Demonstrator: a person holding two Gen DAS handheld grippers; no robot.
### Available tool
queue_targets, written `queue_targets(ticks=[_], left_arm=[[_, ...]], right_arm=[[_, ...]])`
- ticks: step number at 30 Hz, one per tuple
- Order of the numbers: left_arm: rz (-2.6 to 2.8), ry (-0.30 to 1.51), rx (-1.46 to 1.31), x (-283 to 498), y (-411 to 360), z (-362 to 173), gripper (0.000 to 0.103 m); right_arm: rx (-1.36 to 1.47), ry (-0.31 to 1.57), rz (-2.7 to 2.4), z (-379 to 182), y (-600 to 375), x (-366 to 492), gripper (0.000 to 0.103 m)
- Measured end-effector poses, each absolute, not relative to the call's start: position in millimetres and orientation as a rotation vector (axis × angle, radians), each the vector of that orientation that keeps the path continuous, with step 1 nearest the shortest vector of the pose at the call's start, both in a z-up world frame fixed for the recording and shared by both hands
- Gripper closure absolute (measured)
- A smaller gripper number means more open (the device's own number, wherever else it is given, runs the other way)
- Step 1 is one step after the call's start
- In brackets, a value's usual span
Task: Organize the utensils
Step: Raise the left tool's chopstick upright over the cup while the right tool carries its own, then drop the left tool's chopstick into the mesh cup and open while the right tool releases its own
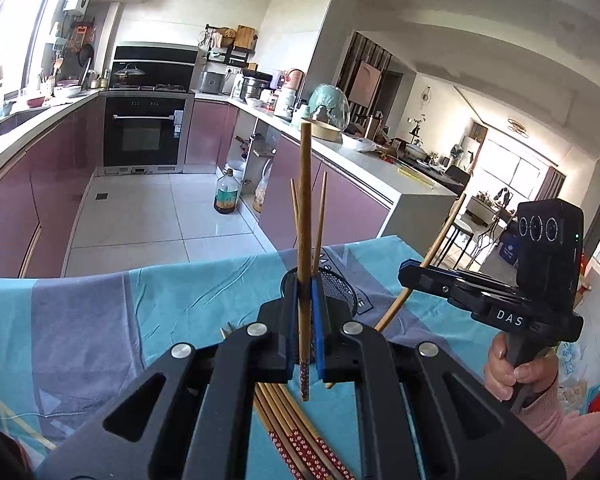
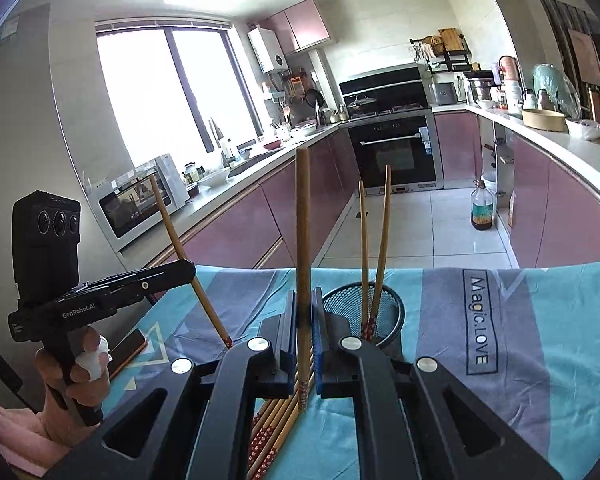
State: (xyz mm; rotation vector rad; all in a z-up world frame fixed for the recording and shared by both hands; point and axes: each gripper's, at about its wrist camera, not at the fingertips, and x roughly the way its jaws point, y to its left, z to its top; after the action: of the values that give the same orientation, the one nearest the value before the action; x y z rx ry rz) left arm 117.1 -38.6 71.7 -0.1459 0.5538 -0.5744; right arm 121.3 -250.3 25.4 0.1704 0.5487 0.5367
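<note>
Each gripper holds one wooden chopstick upright above the table. My left gripper (image 1: 305,322) is shut on a chopstick (image 1: 304,216); it also shows at the left of the right wrist view (image 2: 190,270) with its chopstick (image 2: 172,224) tilted. My right gripper (image 2: 305,330) is shut on a chopstick (image 2: 302,220); it shows at the right of the left wrist view (image 1: 410,272). A black mesh holder (image 2: 384,304) stands just ahead with two chopsticks (image 2: 374,240) in it, also behind my left gripper (image 1: 340,284). Several chopsticks (image 1: 300,436) lie on the cloth below.
A blue and grey cloth (image 2: 540,340) covers the table. A phone (image 2: 126,350) lies at its left edge. Beyond the table edge are the kitchen floor, an oil bottle (image 1: 227,192), pink cabinets and an oven (image 1: 142,130).
</note>
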Motion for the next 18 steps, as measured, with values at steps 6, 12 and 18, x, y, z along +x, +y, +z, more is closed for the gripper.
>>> queue_targets(ticks=[6, 12, 18], left_arm=[[-0.582, 0.500, -0.143, 130.4, -51.9, 95.1, 0.096], [-0.575, 0.469, -0.138, 145.2, -63.6, 113.2, 0.096], [-0.553, 0.463, -0.117, 162.7, -78.2, 117.3, 0.096]], right_arm=[[0.147, 0.487, 0.513, 52.1, -260.0, 129.1, 0.097], [0.142, 0.435, 0.478, 68.7, -270.1, 139.2, 0.097], [0.146, 0.444, 0.451, 66.1, -274.1, 157.4, 0.097]])
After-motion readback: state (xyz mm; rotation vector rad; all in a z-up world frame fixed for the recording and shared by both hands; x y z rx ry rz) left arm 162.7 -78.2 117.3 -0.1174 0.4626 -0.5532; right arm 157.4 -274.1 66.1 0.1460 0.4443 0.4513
